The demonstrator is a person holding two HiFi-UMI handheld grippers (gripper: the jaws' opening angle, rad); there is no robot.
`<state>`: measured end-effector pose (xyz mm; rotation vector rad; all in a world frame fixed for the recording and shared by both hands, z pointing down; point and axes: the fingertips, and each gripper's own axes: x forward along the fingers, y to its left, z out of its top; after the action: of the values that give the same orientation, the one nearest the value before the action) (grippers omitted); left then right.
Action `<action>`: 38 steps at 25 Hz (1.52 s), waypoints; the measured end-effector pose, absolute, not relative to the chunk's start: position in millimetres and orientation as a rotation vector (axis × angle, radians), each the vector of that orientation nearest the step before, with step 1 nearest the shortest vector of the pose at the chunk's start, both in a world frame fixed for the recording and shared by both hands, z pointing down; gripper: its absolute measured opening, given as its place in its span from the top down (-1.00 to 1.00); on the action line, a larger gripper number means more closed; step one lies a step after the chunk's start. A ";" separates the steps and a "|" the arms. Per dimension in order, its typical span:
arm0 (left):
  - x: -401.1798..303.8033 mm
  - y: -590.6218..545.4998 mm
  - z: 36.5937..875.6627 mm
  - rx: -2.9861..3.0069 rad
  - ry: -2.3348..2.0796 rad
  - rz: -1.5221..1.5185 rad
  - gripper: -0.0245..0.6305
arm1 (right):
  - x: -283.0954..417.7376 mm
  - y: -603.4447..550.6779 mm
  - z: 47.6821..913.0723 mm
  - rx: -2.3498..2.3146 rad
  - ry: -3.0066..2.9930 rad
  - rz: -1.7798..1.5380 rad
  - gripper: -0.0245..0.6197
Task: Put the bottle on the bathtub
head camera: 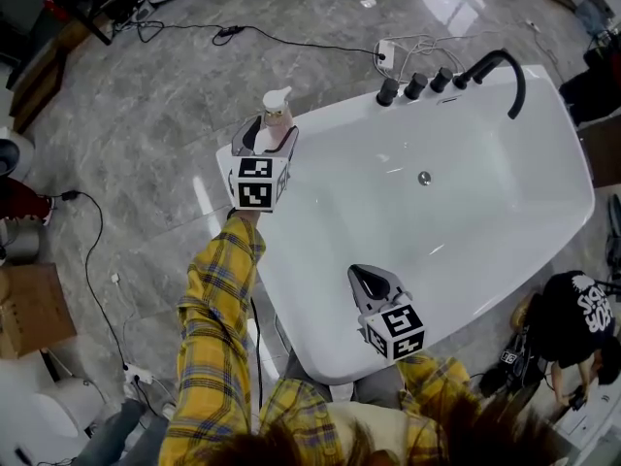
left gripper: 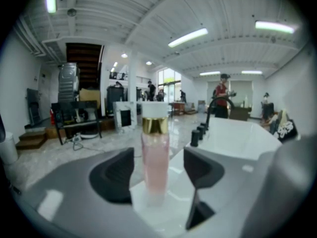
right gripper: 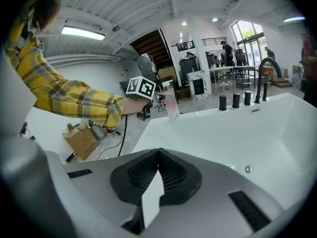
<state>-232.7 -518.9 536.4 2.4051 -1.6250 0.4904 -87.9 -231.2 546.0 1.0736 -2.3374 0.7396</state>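
A clear pink bottle (head camera: 277,115) with a gold band and white cap stands upright on the left corner rim of the white bathtub (head camera: 543,105). My left gripper (head camera: 268,136) is open around it; in the left gripper view the bottle (left gripper: 155,157) stands between the dark pads (left gripper: 115,175) with a gap on each side. My right gripper (head camera: 369,282) hovers over the tub's near rim, jaws shut and empty (right gripper: 157,170). The right gripper view shows the bottle (right gripper: 172,105) far off on the tub rim (right gripper: 208,133), beside the left gripper's marker cube.
A black arched faucet (head camera: 500,66) and three black knobs (head camera: 415,85) sit on the tub's far rim. Cables run over the grey marble floor (head camera: 146,124). A cardboard box (head camera: 34,309) lies at the left. A person in black (head camera: 572,318) crouches at the lower right.
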 end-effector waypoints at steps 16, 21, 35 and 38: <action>-223.0 -399.8 502.0 2.349 -1.572 0.286 0.02 | -100.4 -211.3 510.2 1.076 -2.396 0.663 0.88; -211.0 -363.3 488.5 2.337 -1.491 0.226 0.09 | -98.4 -203.3 498.1 1.078 -2.417 0.640 0.88; -185.6 -276.0 450.2 2.388 -1.295 0.239 0.27 | -77.8 -192.8 469.2 1.131 -2.426 0.596 0.88; -184.1 -261.8 443.1 2.383 -1.289 0.228 0.33 | -72.6 -191.8 465.1 1.142 -2.425 0.593 0.88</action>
<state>-184.1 -261.8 443.1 2.3827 -1.2894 0.2276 -72.6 -191.8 465.1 1.1418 -2.4248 0.5933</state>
